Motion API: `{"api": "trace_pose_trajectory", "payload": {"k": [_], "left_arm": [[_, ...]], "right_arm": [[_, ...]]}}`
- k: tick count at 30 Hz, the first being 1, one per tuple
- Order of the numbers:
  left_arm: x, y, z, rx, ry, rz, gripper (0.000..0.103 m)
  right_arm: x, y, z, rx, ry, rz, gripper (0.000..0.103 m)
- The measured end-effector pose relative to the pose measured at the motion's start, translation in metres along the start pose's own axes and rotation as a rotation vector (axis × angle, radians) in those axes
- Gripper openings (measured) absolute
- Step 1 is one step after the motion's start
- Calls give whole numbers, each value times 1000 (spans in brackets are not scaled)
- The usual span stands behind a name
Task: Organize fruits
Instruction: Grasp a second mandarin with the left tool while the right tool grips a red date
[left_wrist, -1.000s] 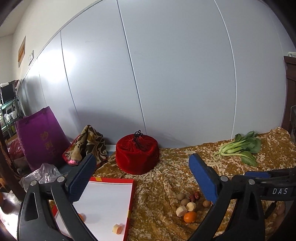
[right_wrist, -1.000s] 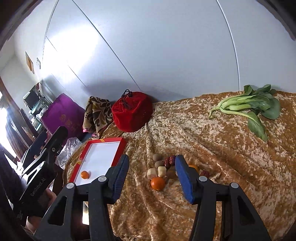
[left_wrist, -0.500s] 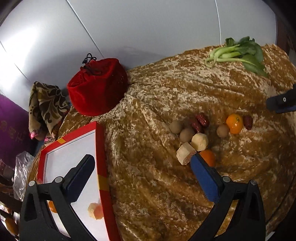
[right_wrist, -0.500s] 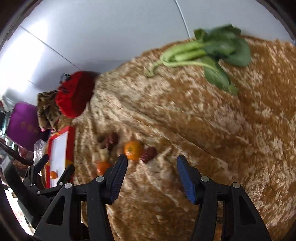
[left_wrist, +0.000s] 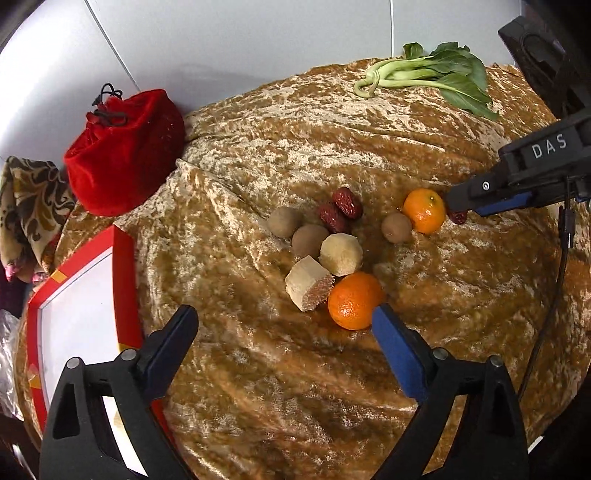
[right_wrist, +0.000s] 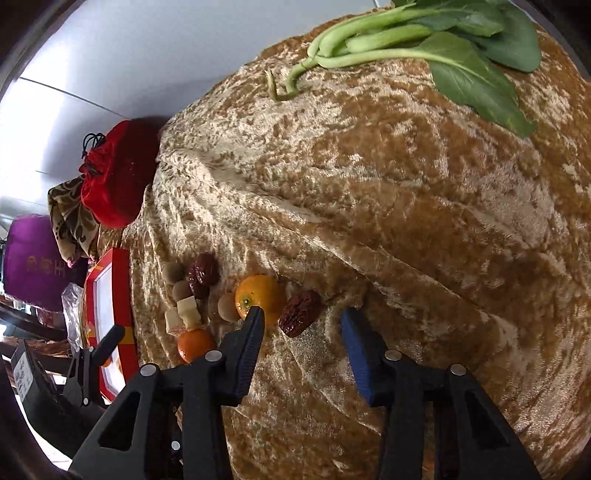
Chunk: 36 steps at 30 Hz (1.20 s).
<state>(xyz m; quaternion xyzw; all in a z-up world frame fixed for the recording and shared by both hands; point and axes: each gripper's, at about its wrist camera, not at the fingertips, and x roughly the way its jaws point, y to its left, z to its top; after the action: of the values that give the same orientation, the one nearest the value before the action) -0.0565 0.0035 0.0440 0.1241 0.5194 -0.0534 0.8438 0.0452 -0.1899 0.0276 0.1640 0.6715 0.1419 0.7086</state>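
Observation:
A loose pile of fruit lies on the gold velvet cloth (left_wrist: 280, 369): two mandarins (left_wrist: 352, 301) (left_wrist: 424, 210), red dates (left_wrist: 341, 208), brown longans (left_wrist: 285, 222) and pale cut pieces (left_wrist: 308, 282). My left gripper (left_wrist: 284, 332) is open and empty, its right finger beside the near mandarin. My right gripper (right_wrist: 303, 325) is open, its fingers either side of a single red date (right_wrist: 300, 312), next to the far mandarin (right_wrist: 258, 295). It also shows in the left wrist view (left_wrist: 480, 201). A red-framed white tray (left_wrist: 77, 321) lies at the left.
A red velvet pouch (left_wrist: 123, 151) and a patterned cloth (left_wrist: 26, 206) sit at the back left. Bok choy (left_wrist: 432, 77) lies at the back right. A purple bag (right_wrist: 33, 262) stands beyond the table's left edge. A grey wall runs behind.
Both grippers have tilted down and moved in toward the fruit pile. The right gripper now straddles the single date; the left one has come close to the near mandarin.

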Motion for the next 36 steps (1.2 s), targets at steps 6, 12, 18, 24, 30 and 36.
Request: {"api": "trace_pose_trajectory", "payload": {"k": [6,12,18,24,30,36], "left_arm": [[12,-4,1,-29,38,-101,85],[27,-16,3,-54,77,-182,76],[34,-21,9,-46,70,-193,71],[38,-15,6,-36,61,-193,58],[35,-7,1,-42,51,-205,50],[27,-2,-4,-51,46,-228,46]], "right_arm": [[6,-2,2,9,8,-11,42],[8,0,3,3,11,-10,43],[12,3,6,8,25,13,45],[15,10,8,-6,27,11,43],[15,12,7,-12,20,5,20],[13,17,2,-54,15,-23,19]]}}
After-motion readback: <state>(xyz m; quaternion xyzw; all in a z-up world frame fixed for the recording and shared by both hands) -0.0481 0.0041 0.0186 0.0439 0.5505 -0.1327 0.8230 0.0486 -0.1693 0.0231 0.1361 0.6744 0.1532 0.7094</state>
